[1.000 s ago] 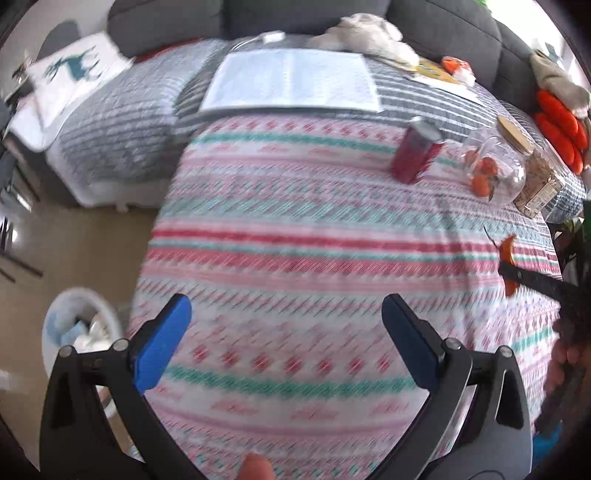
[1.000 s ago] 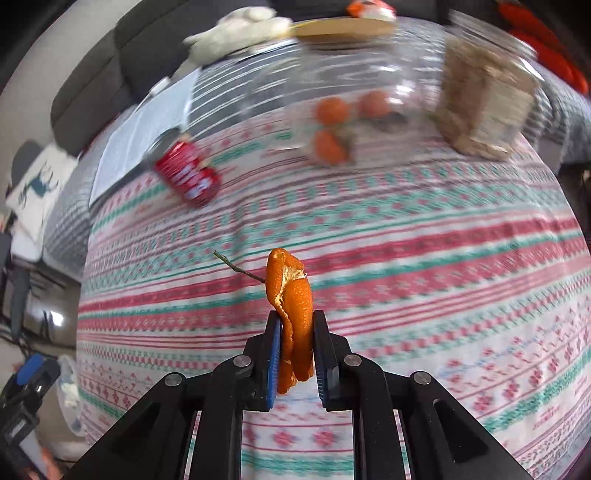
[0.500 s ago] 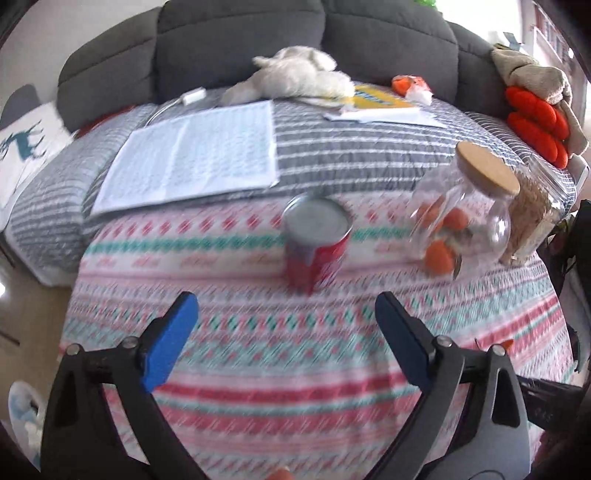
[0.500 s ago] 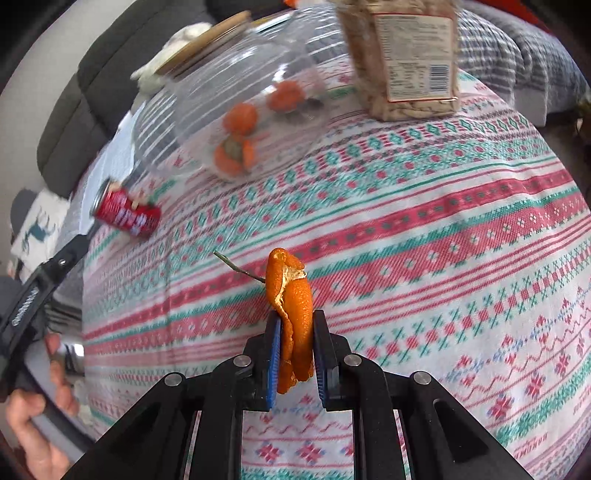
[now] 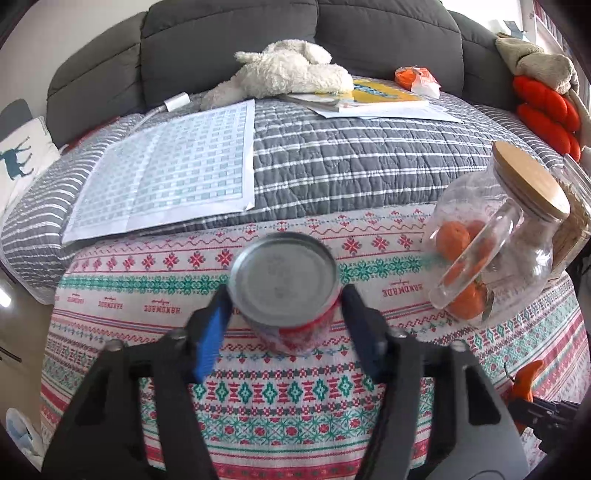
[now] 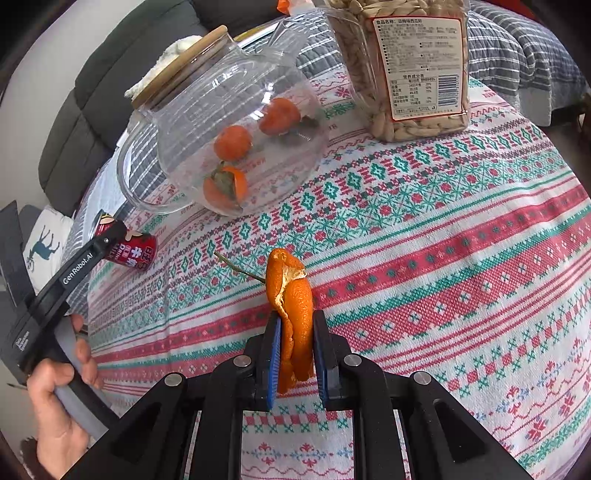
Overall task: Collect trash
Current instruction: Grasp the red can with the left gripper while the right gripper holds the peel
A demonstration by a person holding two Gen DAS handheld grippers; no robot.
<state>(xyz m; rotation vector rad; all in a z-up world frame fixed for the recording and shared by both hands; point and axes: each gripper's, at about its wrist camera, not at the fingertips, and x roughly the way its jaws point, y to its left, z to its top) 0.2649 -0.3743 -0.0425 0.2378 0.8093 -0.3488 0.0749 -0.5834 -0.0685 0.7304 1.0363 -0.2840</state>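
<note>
A red drink can (image 5: pixel 286 284) stands upright on the patterned tablecloth (image 5: pixel 369 413). My left gripper (image 5: pixel 284 299) has its two fingers pressed against the can's sides. The can also shows in the right wrist view (image 6: pixel 129 249), with the left gripper's finger (image 6: pixel 85 260) against it. My right gripper (image 6: pixel 293 343) is shut on an orange peel (image 6: pixel 291 306) with a thin twig and holds it above the cloth. The peel also shows in the left wrist view (image 5: pixel 524 380) at the right edge.
A glass jar with a wooden lid (image 6: pixel 229 129) holds oranges right of the can. A clear jar of nuts (image 6: pixel 406 62) stands behind it. Papers (image 5: pixel 166 173), a plush toy (image 5: pixel 288 70) and a grey sofa (image 5: pixel 229 33) lie beyond. A white bin (image 5: pixel 18 435) stands on the floor at the left.
My left gripper has moved forward to the can and closed from wide open onto its sides. My right gripper has kept the peel and drifted nearer the jars.
</note>
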